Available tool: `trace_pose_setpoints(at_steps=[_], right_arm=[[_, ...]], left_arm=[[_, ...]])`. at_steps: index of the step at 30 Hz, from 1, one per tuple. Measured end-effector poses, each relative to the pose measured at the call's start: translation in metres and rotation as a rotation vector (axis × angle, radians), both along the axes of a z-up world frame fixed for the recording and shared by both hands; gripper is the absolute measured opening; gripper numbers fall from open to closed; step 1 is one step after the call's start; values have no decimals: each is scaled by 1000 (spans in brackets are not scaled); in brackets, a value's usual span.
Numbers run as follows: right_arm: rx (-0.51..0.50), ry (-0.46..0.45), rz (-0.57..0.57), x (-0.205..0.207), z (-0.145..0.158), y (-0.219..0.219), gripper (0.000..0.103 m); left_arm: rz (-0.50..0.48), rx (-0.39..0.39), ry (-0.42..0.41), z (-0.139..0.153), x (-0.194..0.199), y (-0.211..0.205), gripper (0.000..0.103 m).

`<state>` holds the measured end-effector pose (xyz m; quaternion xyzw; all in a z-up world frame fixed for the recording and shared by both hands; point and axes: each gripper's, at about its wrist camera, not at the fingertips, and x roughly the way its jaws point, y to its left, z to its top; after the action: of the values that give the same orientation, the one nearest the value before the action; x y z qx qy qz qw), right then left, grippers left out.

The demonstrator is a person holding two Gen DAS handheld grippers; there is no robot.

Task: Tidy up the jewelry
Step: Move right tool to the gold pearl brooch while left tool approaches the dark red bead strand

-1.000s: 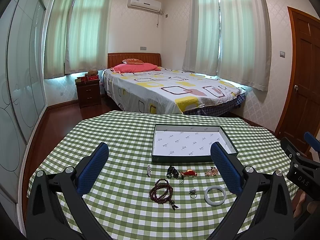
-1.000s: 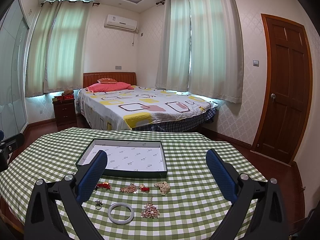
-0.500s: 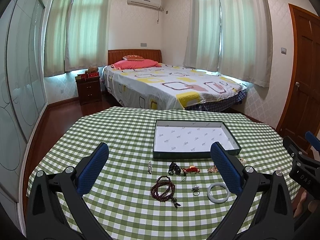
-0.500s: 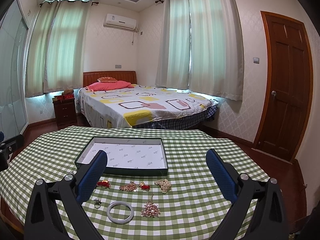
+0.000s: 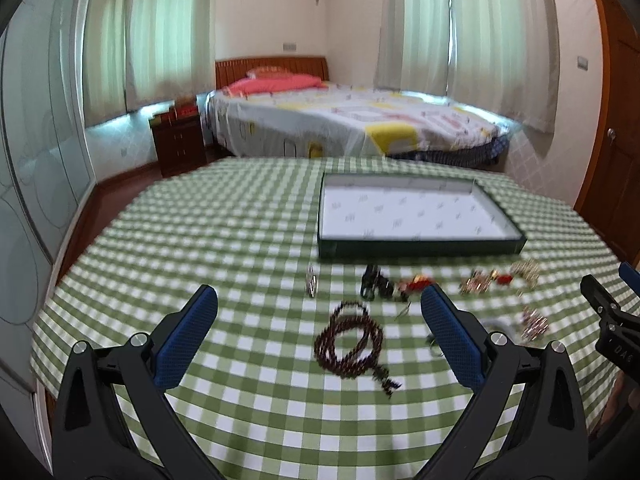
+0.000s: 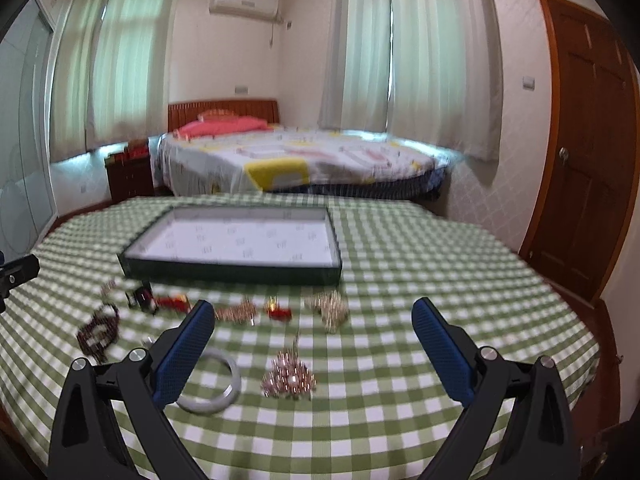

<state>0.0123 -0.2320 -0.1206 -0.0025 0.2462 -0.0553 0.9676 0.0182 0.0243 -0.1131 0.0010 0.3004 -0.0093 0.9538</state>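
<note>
My left gripper (image 5: pixel 316 308) and right gripper (image 6: pixel 312 320) above the green-checked table (image 6: pixel 420 280), both jaws spread wide and empty, shallow dark-green tray with white lining (image 6: pixel 240 240) empty, jewelry (blurred) just before it, dark-red bead strand (image 5: pixel 352 344), pale jade bangle (image 6: pixel 228 392).

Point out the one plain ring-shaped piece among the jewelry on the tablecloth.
The pale bangle: a smooth, unbroken hoop in the near row, beside the pearl brooch. The rest are beaded, clustered or ornate.
</note>
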Motion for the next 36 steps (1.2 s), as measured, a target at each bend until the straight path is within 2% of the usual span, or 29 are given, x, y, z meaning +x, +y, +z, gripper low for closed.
trace_pose_setpoints(at_steps=[5,14,21,23,25,32,36], right_arm=[[16,78,17,10,-24,-2,96],[42,171,48,24,-52,-5,96],[56,192,54,35,-59,-6,95],[56,199,60,37,-61,-6,87],[58,218,65,41,-64,-6,62],[75,252,70,44,-72,-8,61],[80,258,100,43,-72,-5,50]], left_arm=[[-8,-10,100,-36,23,-1,99],[-5,-8,224,-72,55,-10,99],[-3,-12,253,-85,71,-12,99],[-4,-11,264,-88,73,-12,99],[-2,-3,267,-91,73,-13,99],[-12,5,265,-91,74,-15,99],[-14,6,269,-91,76,-15,99]])
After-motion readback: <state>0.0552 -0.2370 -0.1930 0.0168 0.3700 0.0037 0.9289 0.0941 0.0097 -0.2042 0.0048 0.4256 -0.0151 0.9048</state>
